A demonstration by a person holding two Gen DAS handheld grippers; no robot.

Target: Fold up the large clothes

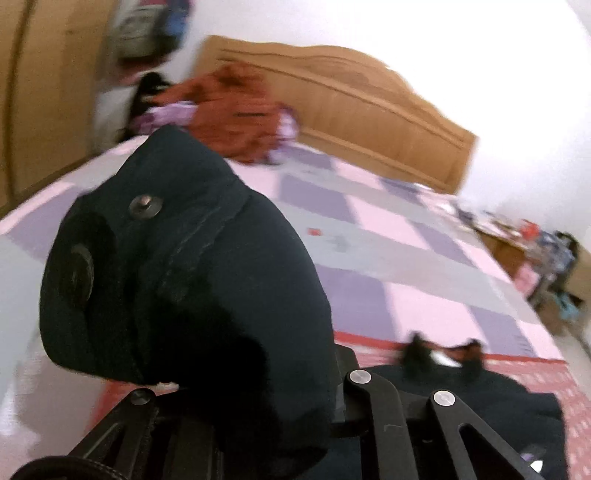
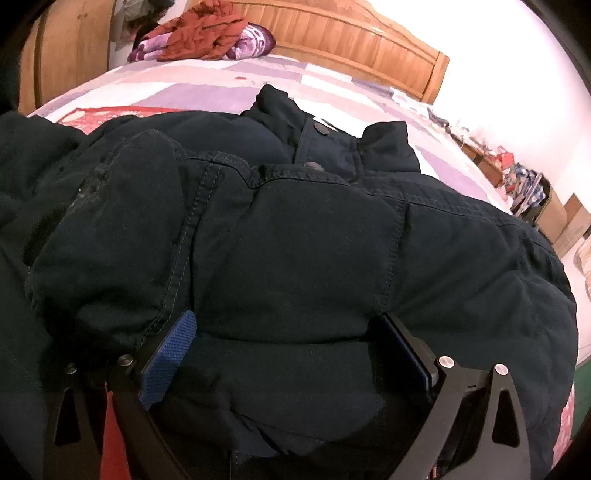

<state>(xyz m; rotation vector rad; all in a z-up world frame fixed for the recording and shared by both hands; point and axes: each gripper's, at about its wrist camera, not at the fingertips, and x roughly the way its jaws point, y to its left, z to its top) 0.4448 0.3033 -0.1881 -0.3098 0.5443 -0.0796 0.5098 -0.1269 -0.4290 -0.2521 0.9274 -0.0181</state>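
A large dark navy padded jacket (image 2: 295,229) with metal snap buttons lies spread on the bed. My right gripper (image 2: 288,354) stands wide, its blue pads (image 2: 170,354) on either side of a thick fold of the jacket. In the left wrist view, my left gripper (image 1: 240,387) holds a bunched end of the jacket (image 1: 184,266) lifted above the bed; the fabric covers the fingertips. The rest of the jacket (image 1: 480,398) lies lower right.
The bed (image 1: 388,229) has a pink, purple and grey checked sheet and a wooden headboard (image 2: 351,37). A red-orange garment (image 2: 199,33) and a purple pillow lie near the headboard. A wardrobe stands at the left; cluttered furniture (image 2: 524,184) at the right.
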